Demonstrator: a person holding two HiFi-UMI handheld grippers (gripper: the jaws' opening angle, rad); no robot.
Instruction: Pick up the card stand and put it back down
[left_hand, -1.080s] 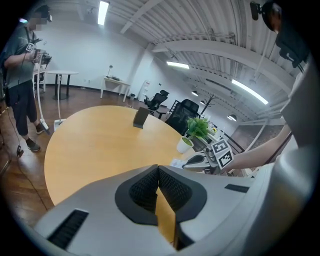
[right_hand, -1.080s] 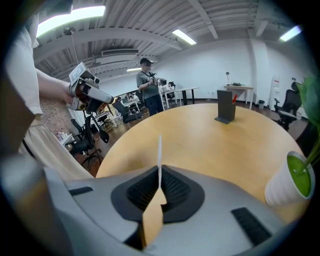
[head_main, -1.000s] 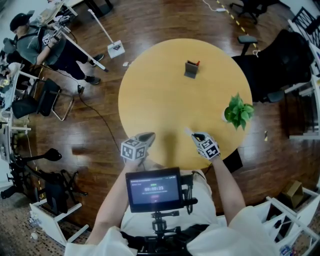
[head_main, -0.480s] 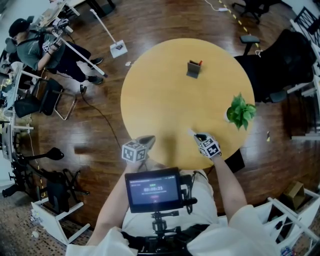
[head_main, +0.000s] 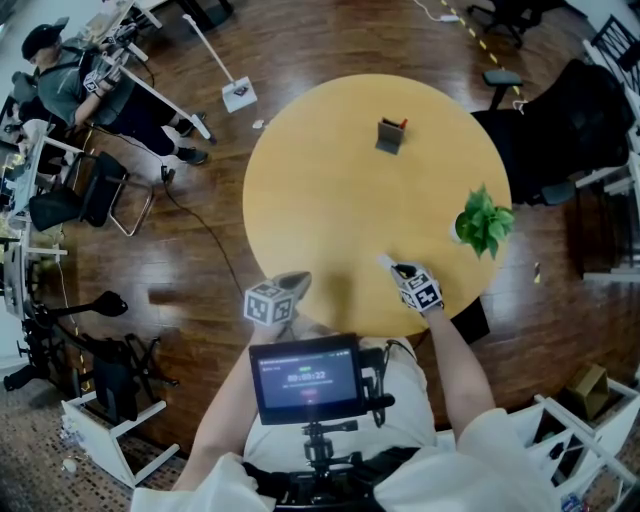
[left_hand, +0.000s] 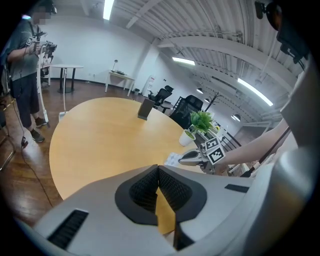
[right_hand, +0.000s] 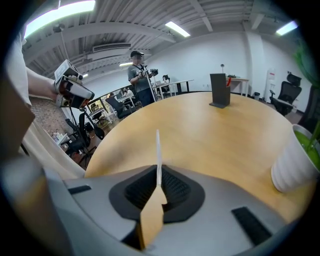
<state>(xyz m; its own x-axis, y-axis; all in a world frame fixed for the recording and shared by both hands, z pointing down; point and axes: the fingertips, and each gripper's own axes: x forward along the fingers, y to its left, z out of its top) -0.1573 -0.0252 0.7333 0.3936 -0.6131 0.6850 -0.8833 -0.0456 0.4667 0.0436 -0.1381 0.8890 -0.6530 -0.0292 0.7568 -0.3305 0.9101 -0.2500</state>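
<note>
**Head view: card stand (head_main: 389, 135) upright at the far side of the table (head_main: 330, 200)**

It stands well apart from both grippers. The left gripper (head_main: 295, 281) has its jaws pressed together with nothing between them. The right gripper's (head_main: 394, 268) jaws are opening, with a thin white card (right_hand: 157, 150) edge-on between them.

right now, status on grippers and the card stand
Left gripper shut, empty. Right gripper jaws opening, white card between them. Card stand upright across the table, untouched. Potted plant at right edge, off the path.
</note>
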